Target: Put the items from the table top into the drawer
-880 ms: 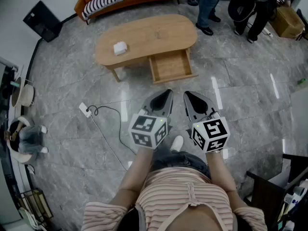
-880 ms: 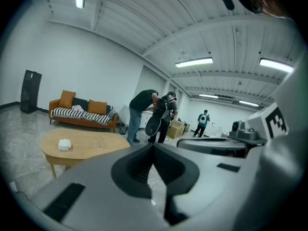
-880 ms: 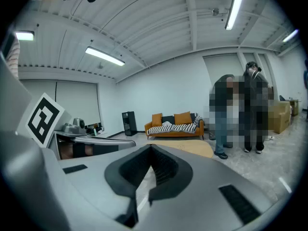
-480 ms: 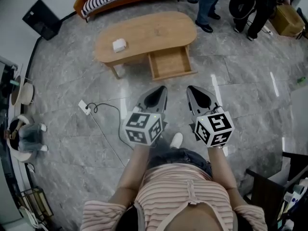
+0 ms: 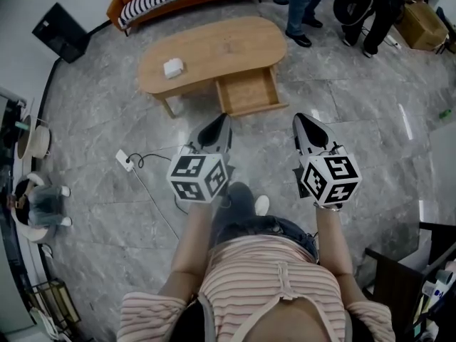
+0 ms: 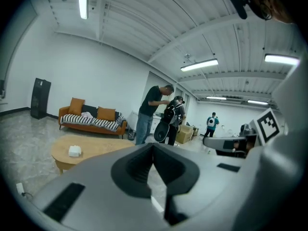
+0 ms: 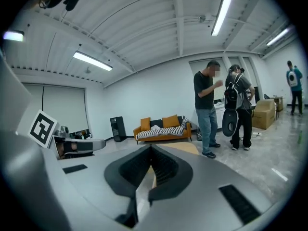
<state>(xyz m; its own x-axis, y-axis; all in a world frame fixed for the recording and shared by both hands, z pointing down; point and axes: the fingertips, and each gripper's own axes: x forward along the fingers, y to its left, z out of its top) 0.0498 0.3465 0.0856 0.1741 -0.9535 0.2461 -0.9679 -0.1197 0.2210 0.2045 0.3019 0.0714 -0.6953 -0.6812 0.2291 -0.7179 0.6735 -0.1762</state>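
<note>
An oval light-wood coffee table point(image 5: 228, 45) is shown, its shallow wooden drawer point(image 5: 247, 97) pulled open. The left gripper point(image 5: 218, 123) and right gripper point(image 5: 302, 122) are held clenched, empty, well apart from it. A small white box point(image 5: 173, 68) is set on the tabletop.

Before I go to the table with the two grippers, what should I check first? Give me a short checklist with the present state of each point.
1. Drawer open: ok, it is pulled out of the coffee table.
2. Room in the drawer: ok, its bottom looks bare.
3. Item to pick: ok, one small white object lies on the table top.
4. Grippers free: ok, the left gripper and the right gripper hold nothing.
5. Jaws ready to grasp: not ok, both pairs are shut.
6. Way over the floor: not ok, a cable with a power strip lies ahead on the left.
</note>
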